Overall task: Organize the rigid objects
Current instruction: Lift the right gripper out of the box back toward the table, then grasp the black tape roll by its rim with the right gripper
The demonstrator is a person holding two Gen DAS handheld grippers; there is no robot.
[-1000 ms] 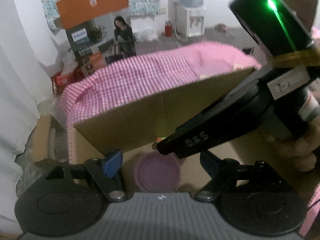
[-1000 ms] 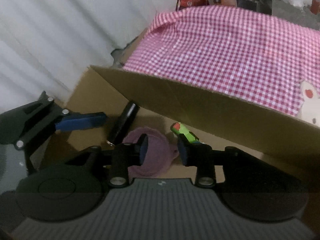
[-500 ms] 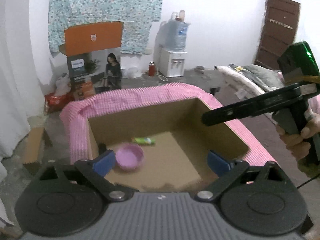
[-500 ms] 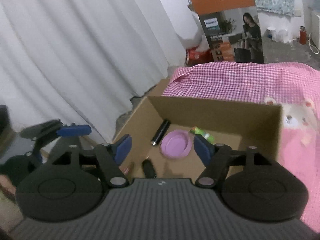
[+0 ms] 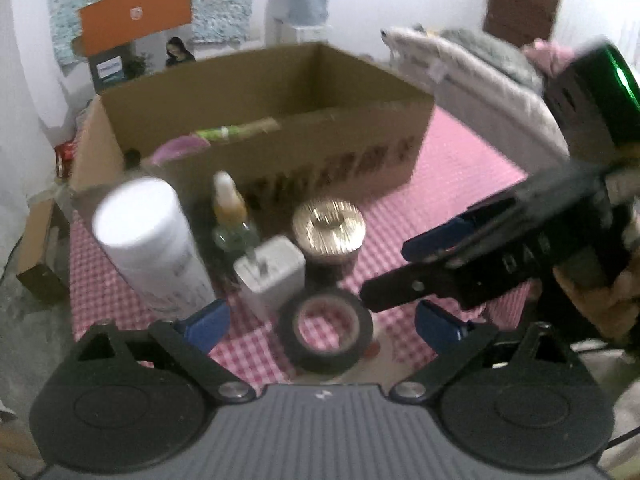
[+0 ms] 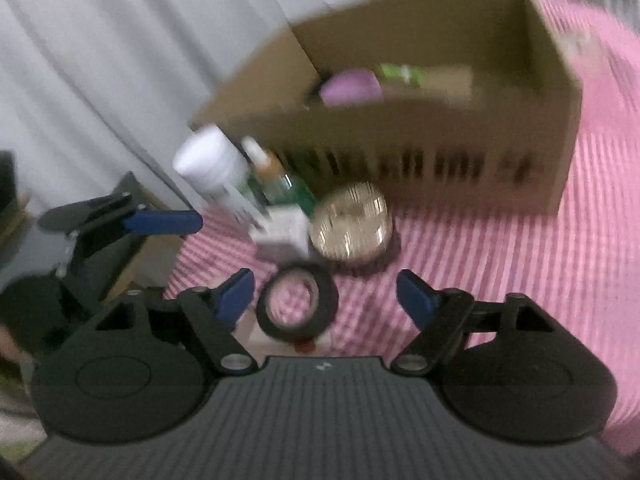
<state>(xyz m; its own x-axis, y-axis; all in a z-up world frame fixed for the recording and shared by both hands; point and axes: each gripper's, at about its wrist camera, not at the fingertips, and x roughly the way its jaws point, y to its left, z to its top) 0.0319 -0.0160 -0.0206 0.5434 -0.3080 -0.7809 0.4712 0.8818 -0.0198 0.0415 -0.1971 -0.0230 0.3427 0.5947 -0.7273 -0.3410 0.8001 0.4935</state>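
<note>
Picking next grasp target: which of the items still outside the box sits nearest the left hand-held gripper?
The black tape roll. It lies flat between the open left hand-held gripper pads; the white charger, gold-lidded jar, dropper bottle and white bottle stand farther back.

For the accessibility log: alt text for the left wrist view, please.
The open left gripper hangs over a black tape roll on a pink checked cloth. Behind it stand a white bottle, a dropper bottle, a white charger and a gold-lidded jar, before a cardboard box; the right gripper reaches in from the right.

Black tape roll (image 5: 326, 330) flat beside charger (image 5: 270, 272)
</note>
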